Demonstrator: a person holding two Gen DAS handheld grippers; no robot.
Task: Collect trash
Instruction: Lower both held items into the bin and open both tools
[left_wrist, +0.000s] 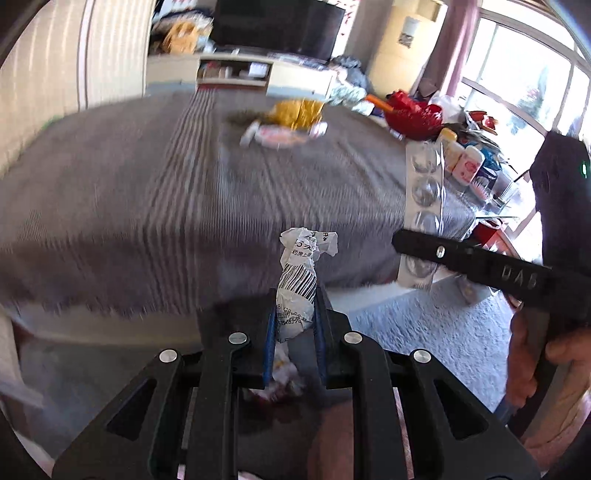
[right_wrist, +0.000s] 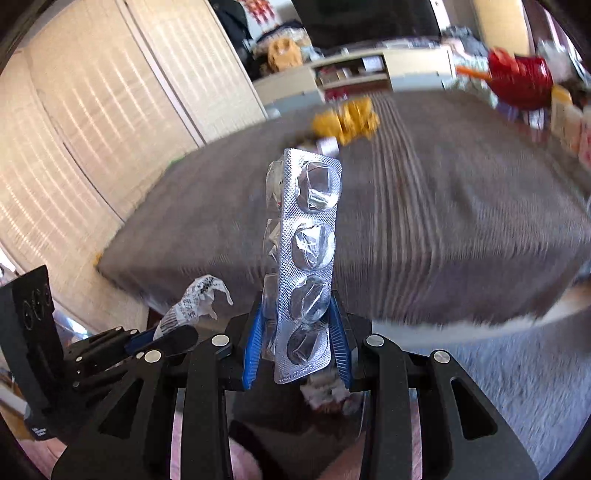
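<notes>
My left gripper (left_wrist: 295, 295) is shut on a crumpled white paper with a barcode (left_wrist: 301, 275), held upright above the near edge of a grey-clothed table (left_wrist: 147, 192). It also shows in the right wrist view (right_wrist: 192, 306). My right gripper (right_wrist: 299, 306) is shut on an empty silver blister pack (right_wrist: 308, 258), held upright; the pack also shows in the left wrist view (left_wrist: 423, 192), to the right of the paper. A yellow wrapper (left_wrist: 295, 110) and a white-pink wrapper (left_wrist: 280, 134) lie on the far side of the table.
A red bag (left_wrist: 413, 114) and several bottles (left_wrist: 461, 155) crowd the table's right end. A TV stand (left_wrist: 240, 72) and a TV are behind it. A pale rug (left_wrist: 424, 332) lies below. White trash lies under both grippers (right_wrist: 325, 395).
</notes>
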